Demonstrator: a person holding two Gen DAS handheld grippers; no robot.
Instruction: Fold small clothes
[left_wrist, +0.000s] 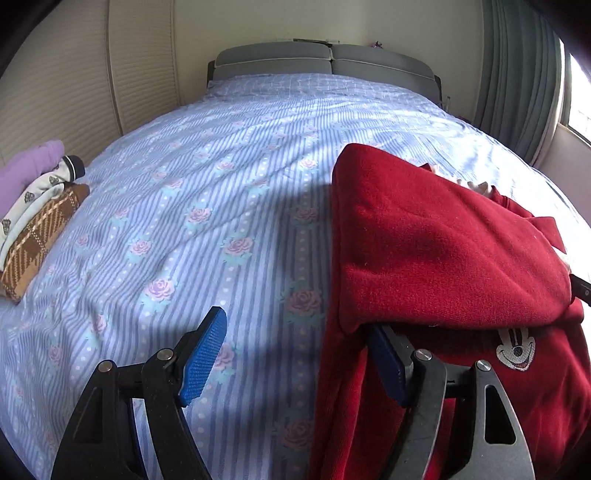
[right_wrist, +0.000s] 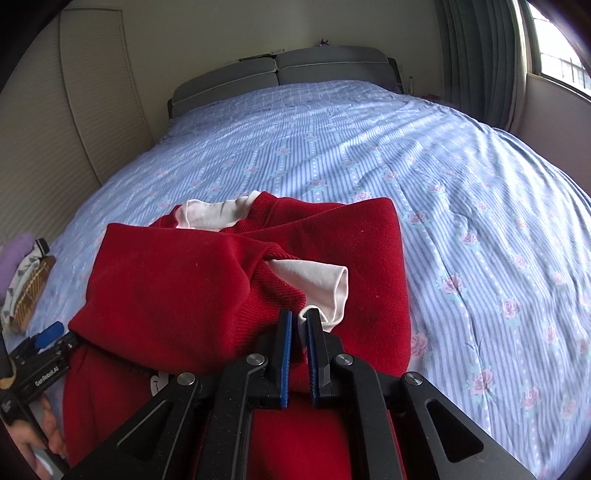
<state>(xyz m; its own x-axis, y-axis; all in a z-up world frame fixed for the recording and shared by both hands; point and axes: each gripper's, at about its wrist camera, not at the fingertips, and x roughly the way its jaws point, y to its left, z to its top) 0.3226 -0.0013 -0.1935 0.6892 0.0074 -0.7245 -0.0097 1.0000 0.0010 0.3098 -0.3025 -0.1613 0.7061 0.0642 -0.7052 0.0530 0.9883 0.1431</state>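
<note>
Bed (right_wrist: 480, 184): blue striped, rose-print cover, filling both views.

Red sweatshirt (right_wrist: 177, 288): lies near me, centre of the bed, partly folded, sleeve laid across the body; white inner cuff (right_wrist: 325, 288) pokes out.

Pile of folded clothes (left_wrist: 33, 218): far left edge, well apart.

My left gripper (left_wrist: 295, 362): jaws wide; the sweatshirt's left edge drapes over one finger, nothing pinched.

My right gripper (right_wrist: 300, 350): closed tight on the white cuff's edge.

Step, I judge: tucking the sleeve inward. Next calls for drawing the cuff across the body, then releasing flat.
</note>
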